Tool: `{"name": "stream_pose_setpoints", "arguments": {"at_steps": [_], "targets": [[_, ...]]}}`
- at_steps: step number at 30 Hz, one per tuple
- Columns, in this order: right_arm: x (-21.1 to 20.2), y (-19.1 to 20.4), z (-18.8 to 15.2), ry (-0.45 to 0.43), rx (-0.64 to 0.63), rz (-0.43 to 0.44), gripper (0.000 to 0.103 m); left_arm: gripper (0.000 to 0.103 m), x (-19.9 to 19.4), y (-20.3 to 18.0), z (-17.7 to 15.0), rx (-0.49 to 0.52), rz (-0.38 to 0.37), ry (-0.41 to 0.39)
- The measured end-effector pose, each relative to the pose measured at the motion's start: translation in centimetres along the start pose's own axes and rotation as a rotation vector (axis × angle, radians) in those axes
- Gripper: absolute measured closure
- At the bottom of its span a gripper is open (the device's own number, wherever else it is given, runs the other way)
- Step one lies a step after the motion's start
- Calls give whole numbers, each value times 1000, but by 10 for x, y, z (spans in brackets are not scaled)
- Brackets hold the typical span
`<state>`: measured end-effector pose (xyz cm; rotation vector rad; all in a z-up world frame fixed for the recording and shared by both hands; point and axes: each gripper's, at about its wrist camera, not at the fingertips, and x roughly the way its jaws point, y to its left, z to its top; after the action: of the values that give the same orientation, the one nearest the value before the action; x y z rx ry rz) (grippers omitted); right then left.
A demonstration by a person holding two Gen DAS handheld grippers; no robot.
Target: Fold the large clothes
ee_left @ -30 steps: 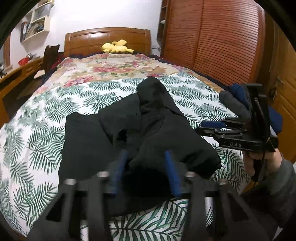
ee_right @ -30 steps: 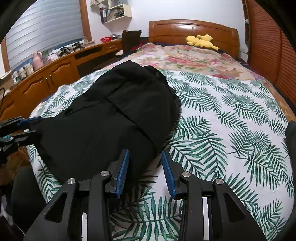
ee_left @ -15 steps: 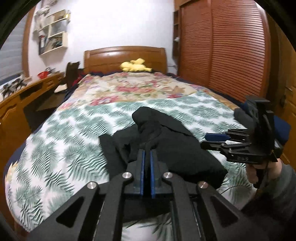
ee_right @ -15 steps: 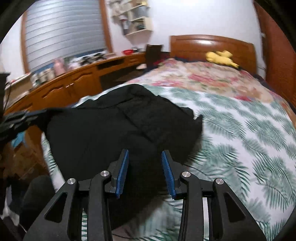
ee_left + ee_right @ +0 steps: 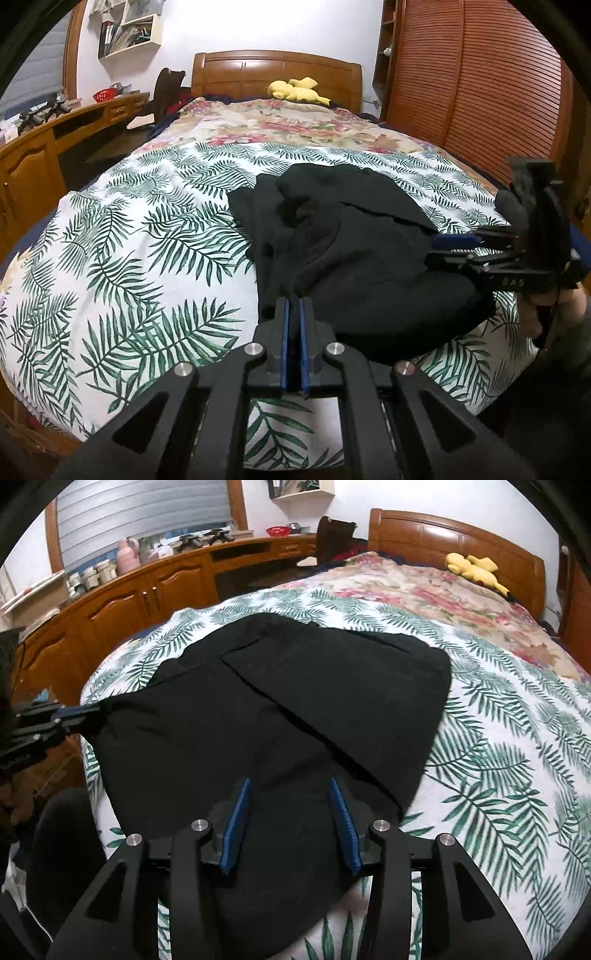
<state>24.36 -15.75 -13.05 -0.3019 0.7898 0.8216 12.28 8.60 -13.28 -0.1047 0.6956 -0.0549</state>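
Observation:
A large black garment point(image 5: 351, 240) lies loosely bunched on the palm-leaf bed cover point(image 5: 147, 258). In the right wrist view the garment point(image 5: 295, 701) spreads wide, with one folded layer lying over another. My left gripper point(image 5: 293, 301) is shut on the garment's near edge. In the right wrist view the left gripper point(image 5: 79, 716) pinches a corner drawn out to the left. My right gripper point(image 5: 290, 786) hovers over the garment's near hem with its jaws opening; cloth lies under them and the pads do not press on it. The right gripper point(image 5: 447, 247) sits at the garment's right side.
A floral quilt point(image 5: 288, 125) covers the far half of the bed, with a yellow plush toy point(image 5: 295, 90) by the wooden headboard point(image 5: 277, 70). Wooden cabinets and a desk point(image 5: 147, 587) run along the left. A slatted wardrobe point(image 5: 480, 92) stands at the right. A hand point(image 5: 554, 310) holds the right gripper.
My left gripper closed on the garment's edge and moved with it, so the cloth is drawn out at that corner. The right gripper's jaws have spread wider.

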Motion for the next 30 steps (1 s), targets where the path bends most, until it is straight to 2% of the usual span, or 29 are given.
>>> {"name": "stream_pose_setpoints", "arguments": {"at_steps": [4, 9, 12, 16, 19, 21, 29, 30], "targets": [[-18, 11, -1, -15, -33, 37, 59, 99, 2, 4, -1, -4, -10, -2], [-1, 13, -14, 36, -43, 35, 58, 99, 5, 4, -4, -10, -18, 5], [-6, 9, -10, 34, -43, 25, 59, 99, 4, 1, -4, 7, 3, -3], [-16, -14, 2, -20, -6, -3, 59, 99, 1, 0, -4, 17, 5, -6], [-12, -39, 14, -38, 32, -57, 58, 99, 2, 1, -4, 19, 2, -1], [-3, -54, 26, -50, 63, -61, 58, 99, 3, 1, -4, 17, 0, 2], [48, -100, 62, -19, 134, -71, 58, 99, 4, 0, -2, 20, 3, 11], [54, -105, 65, -10, 145, -73, 56, 99, 4, 0, -2, 17, 1, 13]]}}
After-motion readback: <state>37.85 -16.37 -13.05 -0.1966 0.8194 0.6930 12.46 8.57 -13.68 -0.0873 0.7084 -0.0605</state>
